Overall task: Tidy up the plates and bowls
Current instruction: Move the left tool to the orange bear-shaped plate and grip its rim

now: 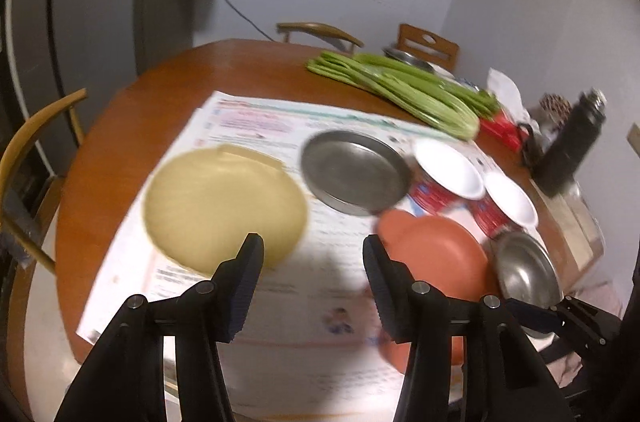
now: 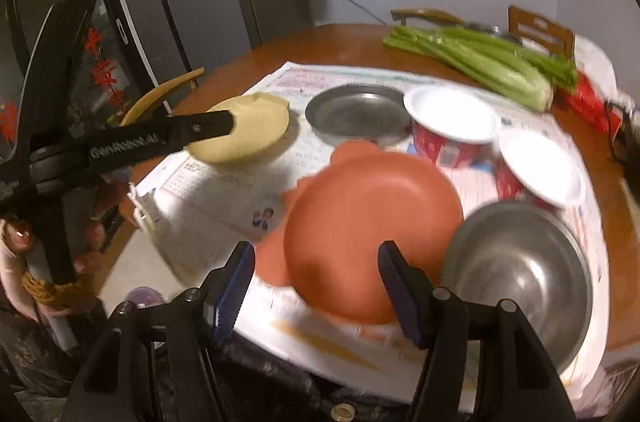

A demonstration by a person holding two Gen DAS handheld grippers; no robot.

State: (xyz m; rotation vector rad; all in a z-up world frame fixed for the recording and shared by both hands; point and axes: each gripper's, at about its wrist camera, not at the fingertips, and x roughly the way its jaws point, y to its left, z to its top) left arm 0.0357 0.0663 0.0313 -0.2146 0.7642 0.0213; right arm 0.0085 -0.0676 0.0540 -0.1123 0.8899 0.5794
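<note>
Newspaper on the round wooden table carries a yellow plate, a flat steel plate, two white bowls with red outsides, an orange plate and a steel bowl. My left gripper hovers open just in front of the yellow plate, nothing between its fingers; it also shows in the right wrist view. My right gripper stands open over the near rim of the orange plate, with the steel bowl to its right. No pad visibly presses on the plate.
Celery stalks lie across the far side of the table, with a red packet and a black bottle at the right edge. Wooden chairs ring the table. A grey fridge stands at the left. A hand holds the left gripper's handle.
</note>
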